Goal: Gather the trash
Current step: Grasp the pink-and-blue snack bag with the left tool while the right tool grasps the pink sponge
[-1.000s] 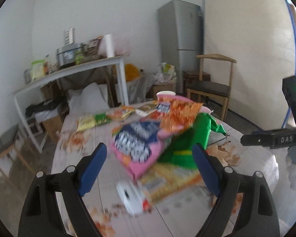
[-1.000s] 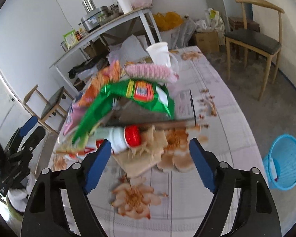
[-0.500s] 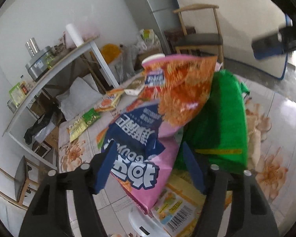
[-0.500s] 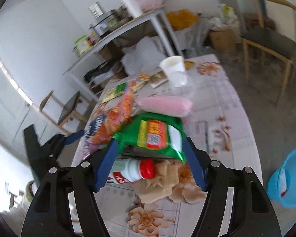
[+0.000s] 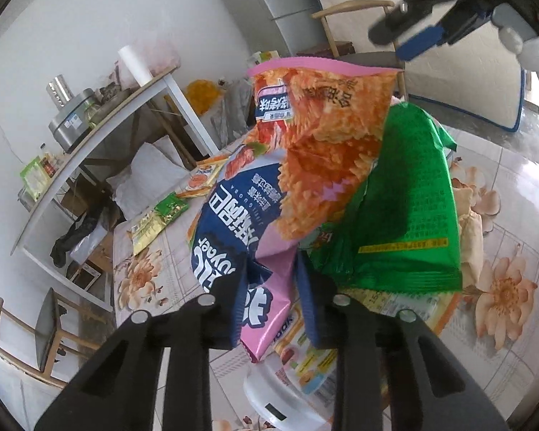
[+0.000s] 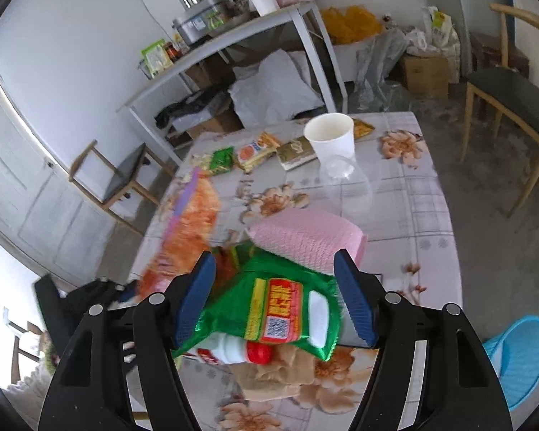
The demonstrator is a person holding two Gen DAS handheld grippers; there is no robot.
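Left wrist view: your left gripper (image 5: 273,287) has just been closing, and its blue pads now pinch the lower edge of the pink and orange snack bag (image 5: 305,165), which stands up from the flowered table (image 5: 514,215). A green bag (image 5: 406,208) leans against it on the right, with a white bottle (image 5: 280,398) lying below.

Right wrist view: your right gripper (image 6: 275,296) is spread wide around the green bag (image 6: 280,309); whether its pads touch the bag you cannot tell. A pink roll (image 6: 309,239) lies just behind, a paper cup (image 6: 330,138) further back, and a blue basket (image 6: 521,359) on the floor.
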